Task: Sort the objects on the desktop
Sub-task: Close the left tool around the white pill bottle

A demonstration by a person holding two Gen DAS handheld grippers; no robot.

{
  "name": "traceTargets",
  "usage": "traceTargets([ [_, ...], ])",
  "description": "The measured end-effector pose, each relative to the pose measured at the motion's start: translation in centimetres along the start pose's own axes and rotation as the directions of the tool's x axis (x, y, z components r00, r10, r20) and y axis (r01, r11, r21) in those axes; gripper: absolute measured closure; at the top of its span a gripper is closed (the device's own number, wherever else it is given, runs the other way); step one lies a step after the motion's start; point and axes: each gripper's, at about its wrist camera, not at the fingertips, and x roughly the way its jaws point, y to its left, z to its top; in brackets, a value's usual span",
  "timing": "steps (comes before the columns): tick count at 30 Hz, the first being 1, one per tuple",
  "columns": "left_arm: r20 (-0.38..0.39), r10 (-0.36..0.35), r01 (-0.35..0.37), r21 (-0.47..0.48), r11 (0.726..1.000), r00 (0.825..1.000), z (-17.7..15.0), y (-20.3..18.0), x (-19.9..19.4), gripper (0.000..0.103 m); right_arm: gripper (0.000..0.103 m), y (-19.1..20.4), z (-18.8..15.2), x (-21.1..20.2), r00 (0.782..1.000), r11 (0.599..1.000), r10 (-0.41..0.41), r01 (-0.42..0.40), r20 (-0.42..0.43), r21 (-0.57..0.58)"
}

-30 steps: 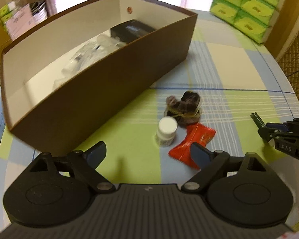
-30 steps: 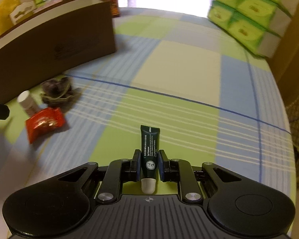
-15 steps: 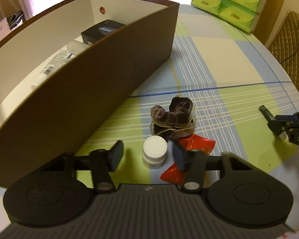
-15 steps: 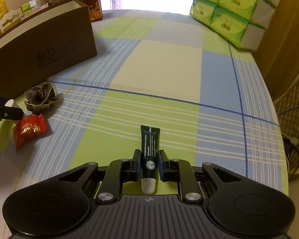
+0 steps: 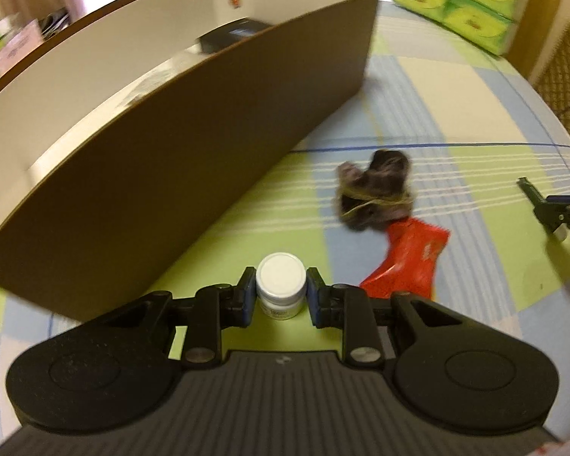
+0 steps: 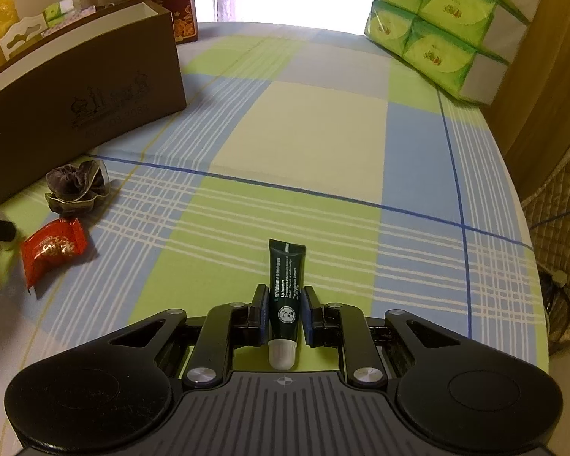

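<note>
Half a second ago the left gripper [image 5: 281, 296] had its jaws spread wide on either side of the small white jar [image 5: 281, 285]; now they have closed in, and both blue pads press against the jar's sides. The jar stands upright on the green checked cloth of the counter [image 6: 323, 133], deep between the jaws, its white lid facing up. The left wrist view is blurred, so the label on the jar cannot be read.

Just ahead and to the right of the jar lies the red candy wrapper [image 5: 410, 262], and beyond it the dark scrunchie [image 5: 376, 193], touching the wrapper's far end. The long brown box [image 5: 193, 174] runs along the left, close to the jar.

The right gripper [image 6: 283, 315] looks the same as before: its jaws are clamped on the dark green tube [image 6: 286, 288], which lies along them with its white cap pointing back toward the camera and its flat end sticking out forward, above the cloth. The stack of green tissue packs [image 6: 444, 19] sits at the far right of the counter.
</note>
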Motion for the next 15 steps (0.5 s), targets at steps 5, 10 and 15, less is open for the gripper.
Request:
traceTargets([
  [5, -0.018, 0.028, -0.028, -0.040, 0.999, 0.999, -1.2, 1.2, -0.9, 0.081, 0.089, 0.0, 0.4, 0.4, 1.000, 1.000, 0.002, -0.002, -0.002, 0.003],
  [10, -0.026, 0.030, -0.032, -0.059, 0.998, 0.999, -2.1, 1.3, -1.7, 0.081, 0.089, -0.1, 0.6, 0.5, 1.000, 1.000, -0.002, 0.002, -0.002, -0.011],
  [15, -0.028, 0.021, -0.023, -0.061, 0.998, 0.999, -2.8, 0.6, -2.3, 0.081, 0.089, 0.4, 0.3, 0.3, 1.000, 0.999, 0.016, -0.016, -0.020, -0.029],
])
